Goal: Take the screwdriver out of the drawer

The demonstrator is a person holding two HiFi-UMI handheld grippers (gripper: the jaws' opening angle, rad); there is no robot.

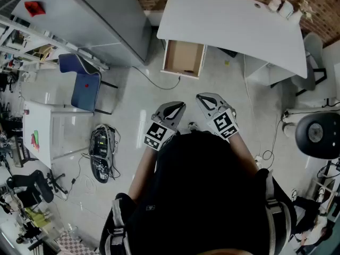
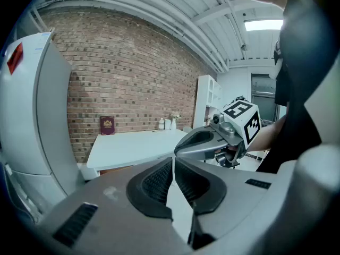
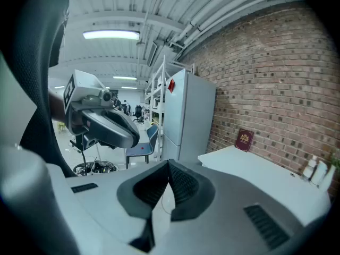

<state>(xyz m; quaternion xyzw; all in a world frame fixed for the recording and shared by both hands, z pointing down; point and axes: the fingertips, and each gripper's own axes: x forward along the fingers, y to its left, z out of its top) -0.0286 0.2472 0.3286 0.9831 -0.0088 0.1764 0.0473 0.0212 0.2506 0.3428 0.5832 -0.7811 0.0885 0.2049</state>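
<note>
So the person's standing well back from the desk (image 1: 228, 20), nowhere near reach. The drawer (image 1: 183, 56) under it is pulled open and faces them. I can't really pick out the screwdriver from here. There's a tiny dark speck by the drawer's front edge (image 1: 187, 71) that might be it, but it's too small to say.

Left gripper (image 1: 179, 107) and right gripper (image 1: 202, 98) are both held in close to the body. Each has its jaws pinched together with nothing between them.

My take: nothing's started yet, so the step is just walking up. I'd close the gap first, mind the cable (image 1: 159, 84) on the floor on the way, and look down into the drawer before committing. Then spread one gripper's jaws above the drawer, come straight down, and pinch across the handle, not the thin shaft.
</note>
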